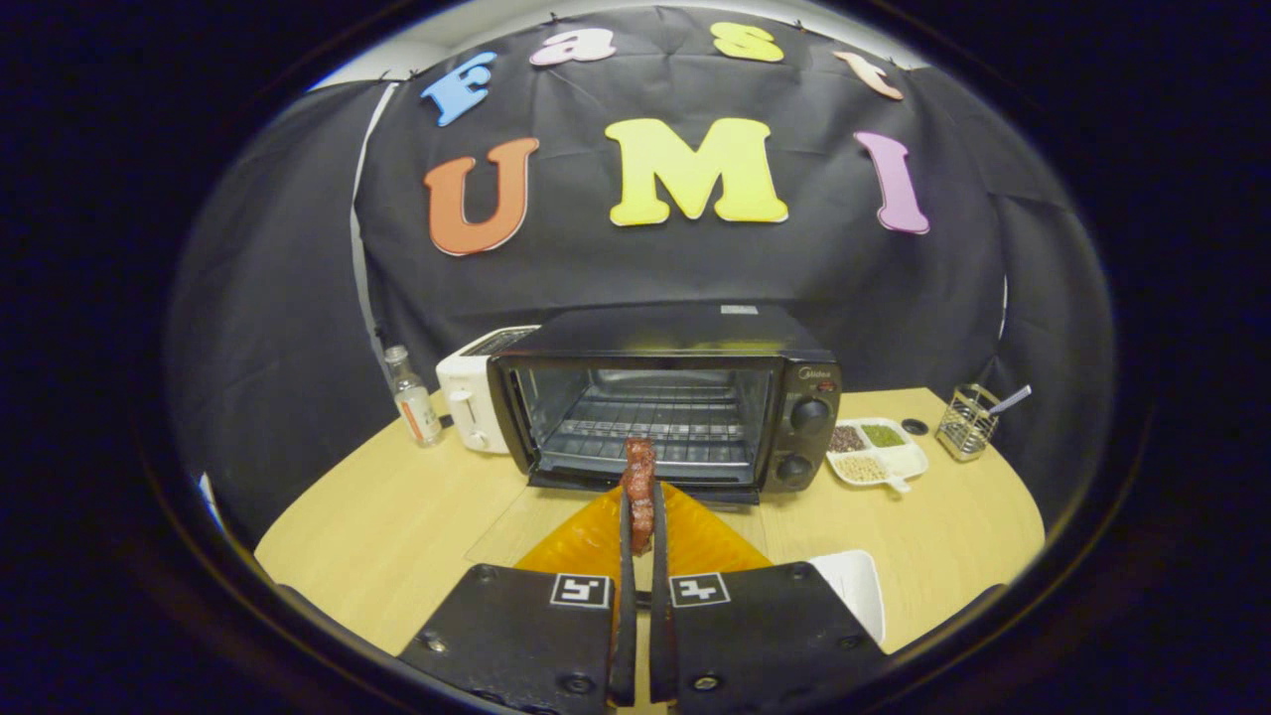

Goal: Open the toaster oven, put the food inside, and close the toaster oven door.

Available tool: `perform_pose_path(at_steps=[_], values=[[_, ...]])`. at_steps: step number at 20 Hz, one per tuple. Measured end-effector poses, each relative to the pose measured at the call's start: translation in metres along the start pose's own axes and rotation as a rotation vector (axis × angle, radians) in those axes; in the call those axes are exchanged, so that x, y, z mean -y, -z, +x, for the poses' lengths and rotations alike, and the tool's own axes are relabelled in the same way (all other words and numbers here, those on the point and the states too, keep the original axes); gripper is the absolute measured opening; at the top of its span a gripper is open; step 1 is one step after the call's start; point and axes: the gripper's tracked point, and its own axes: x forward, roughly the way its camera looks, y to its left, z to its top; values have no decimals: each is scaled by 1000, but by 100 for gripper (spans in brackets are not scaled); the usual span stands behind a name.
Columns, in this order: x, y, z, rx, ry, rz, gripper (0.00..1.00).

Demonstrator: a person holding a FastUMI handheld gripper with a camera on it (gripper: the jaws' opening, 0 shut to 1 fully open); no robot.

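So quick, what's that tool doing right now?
Tool: closed on a piece of reddish food, held up in front of the open toaster oven.

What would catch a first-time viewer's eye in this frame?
The gripper is shut on a reddish piece of food, held upright between its fingers. Just beyond it the black toaster oven stands with its glass door folded down open on the wooden table, the wire rack bare.

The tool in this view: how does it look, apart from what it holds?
The tool has two thin, flat fingers standing close together. Each rises from a broad, dark block with round screws. Each block carries a square black-and-white marker near the finger's base.
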Motion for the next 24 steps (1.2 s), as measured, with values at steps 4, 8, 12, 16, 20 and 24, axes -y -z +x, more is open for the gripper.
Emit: perform_pose_path(at_steps=[4, 8, 12, 16, 20, 24], values=[[-7, -6, 37, 23, -37, 139, 9], [-11, -18, 76, 35, -127, 389, 9], [3, -28, 122, 66, -171, 621, 9], [20, -34, 164, 124, -199, 757, 9], [22, -21, 184, 101, -188, 775, 9], [23, -16, 187, 89, -161, 749, 12]])
